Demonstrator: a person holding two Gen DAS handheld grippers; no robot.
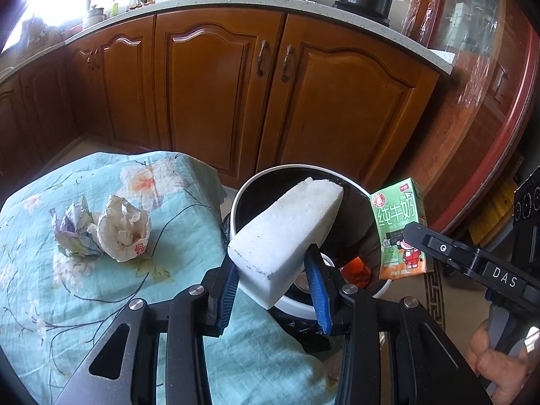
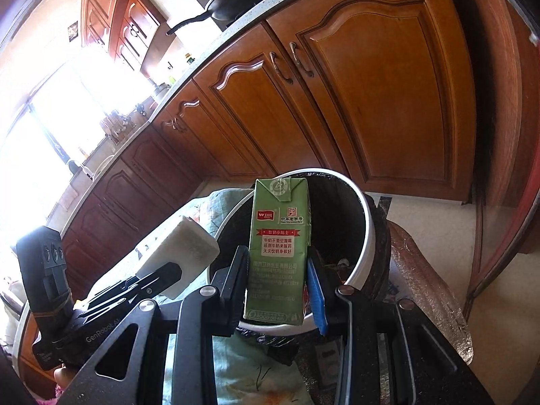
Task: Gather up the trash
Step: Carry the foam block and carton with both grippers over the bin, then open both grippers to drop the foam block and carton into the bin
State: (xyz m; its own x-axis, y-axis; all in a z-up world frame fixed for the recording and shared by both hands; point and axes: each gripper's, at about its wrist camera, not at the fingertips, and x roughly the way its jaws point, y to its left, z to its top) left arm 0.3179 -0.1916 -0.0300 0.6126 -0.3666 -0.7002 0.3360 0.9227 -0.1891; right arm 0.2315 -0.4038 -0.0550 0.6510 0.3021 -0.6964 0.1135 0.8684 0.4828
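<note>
Left wrist view: the left claw is clenched on the near end of a white foam block, whose far end juts over the white-rimmed trash bin. The block looks light, stiff and crumbly; a hold across its broad faces, as now, seems sound, though hard pressure could likely dent it. Two crumpled paper wads lie on the floral-clothed surface, uncollected; they look soft and weightless, and are best pinched at the bulk.

Right wrist view: the right claw grips a green milk carton by its lower side walls, upright, over the bin's mouth. The carton seems light, its walls smooth and liable to buckle; a mid-body hold appears safest.
</note>
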